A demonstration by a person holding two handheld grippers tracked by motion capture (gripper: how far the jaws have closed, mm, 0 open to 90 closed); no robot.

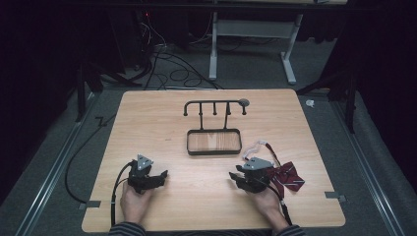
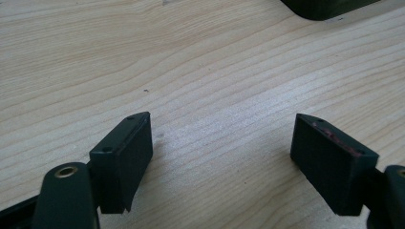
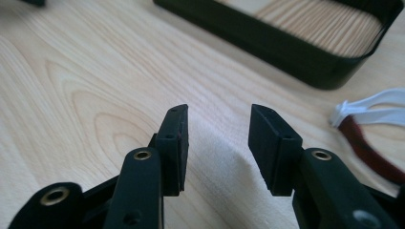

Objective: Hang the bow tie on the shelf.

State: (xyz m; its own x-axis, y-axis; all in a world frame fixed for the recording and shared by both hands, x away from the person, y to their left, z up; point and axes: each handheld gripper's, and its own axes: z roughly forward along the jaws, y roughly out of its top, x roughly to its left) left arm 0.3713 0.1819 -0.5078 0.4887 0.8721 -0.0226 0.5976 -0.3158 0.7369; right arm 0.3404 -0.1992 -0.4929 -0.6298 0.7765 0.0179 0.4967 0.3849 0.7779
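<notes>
While right gripper (image 1: 237,176) gapes empty, bow tie (image 1: 287,177) lies just beside, untouched.

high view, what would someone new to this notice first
Likely the black rack with its row of pegs, standing over a shallow black tray at the middle of the wooden table. Next, the dark red striped bow tie with its white strap, lying by the right gripper. Both that gripper and the left gripper rest near the table's front edge with jaws open and nothing between them.
</notes>
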